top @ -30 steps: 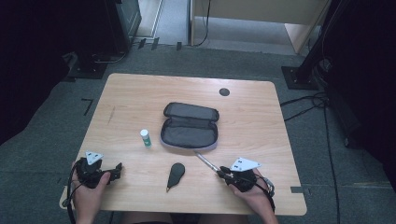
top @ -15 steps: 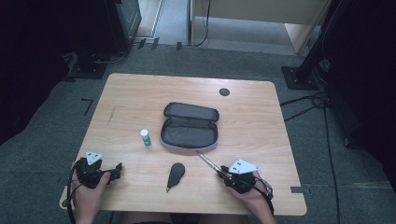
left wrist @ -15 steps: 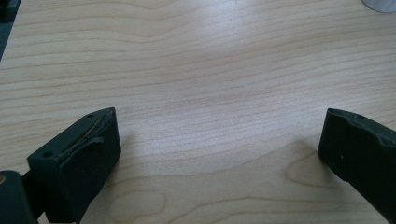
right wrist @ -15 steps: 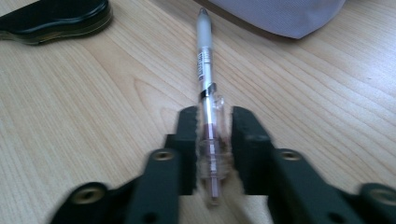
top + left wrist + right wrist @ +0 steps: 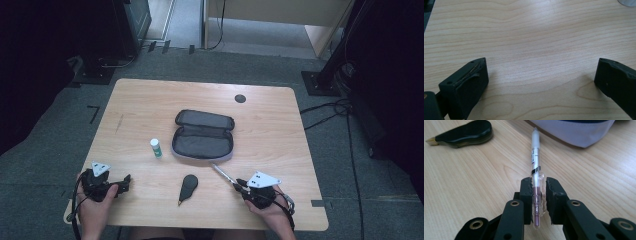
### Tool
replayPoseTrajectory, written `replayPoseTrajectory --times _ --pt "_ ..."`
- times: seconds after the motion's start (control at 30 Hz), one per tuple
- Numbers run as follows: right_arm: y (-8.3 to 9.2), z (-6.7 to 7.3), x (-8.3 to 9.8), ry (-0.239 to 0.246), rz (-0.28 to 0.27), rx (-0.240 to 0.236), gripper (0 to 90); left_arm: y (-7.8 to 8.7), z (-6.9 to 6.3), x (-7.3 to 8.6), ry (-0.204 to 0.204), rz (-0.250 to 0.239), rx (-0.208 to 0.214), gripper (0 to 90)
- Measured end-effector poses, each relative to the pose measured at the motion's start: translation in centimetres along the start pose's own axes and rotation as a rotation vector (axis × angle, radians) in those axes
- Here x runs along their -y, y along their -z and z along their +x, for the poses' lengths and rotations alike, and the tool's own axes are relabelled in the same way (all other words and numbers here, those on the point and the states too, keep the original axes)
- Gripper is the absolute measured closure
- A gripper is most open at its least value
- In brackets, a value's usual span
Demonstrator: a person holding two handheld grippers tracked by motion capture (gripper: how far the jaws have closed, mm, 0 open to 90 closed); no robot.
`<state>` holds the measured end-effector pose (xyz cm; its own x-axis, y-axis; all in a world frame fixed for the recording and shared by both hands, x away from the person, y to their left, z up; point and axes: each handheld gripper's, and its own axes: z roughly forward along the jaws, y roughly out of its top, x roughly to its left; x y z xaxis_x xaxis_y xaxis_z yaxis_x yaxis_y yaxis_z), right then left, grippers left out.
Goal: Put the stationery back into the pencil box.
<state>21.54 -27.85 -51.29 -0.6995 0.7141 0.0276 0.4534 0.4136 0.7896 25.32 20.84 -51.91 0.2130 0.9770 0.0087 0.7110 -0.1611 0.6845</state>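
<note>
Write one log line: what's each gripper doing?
left gripper: open, over bare table | right gripper: shut on pen

right tool (image 5: 239, 183) and pen (image 5: 222, 174) drawn slightly nearer

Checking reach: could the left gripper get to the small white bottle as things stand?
Probably yes. The left gripper is open and empty, with bare table between it and the bottle.
</note>
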Motion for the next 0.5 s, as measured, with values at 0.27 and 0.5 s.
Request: replayPoseTrajectory --times 0.27,0.5 --pt "1.0 0.2 -1.4 0.007 -0.035 -0.013 76.3 0.0 0.0 0.0 0.0 0.0 0.0 0.0" --pt "1.3 0.1 -3.0 0.019 -0.056 -0.018 76.3 0.0 0.0 0.0 0.0 0.0 0.0 0.0"
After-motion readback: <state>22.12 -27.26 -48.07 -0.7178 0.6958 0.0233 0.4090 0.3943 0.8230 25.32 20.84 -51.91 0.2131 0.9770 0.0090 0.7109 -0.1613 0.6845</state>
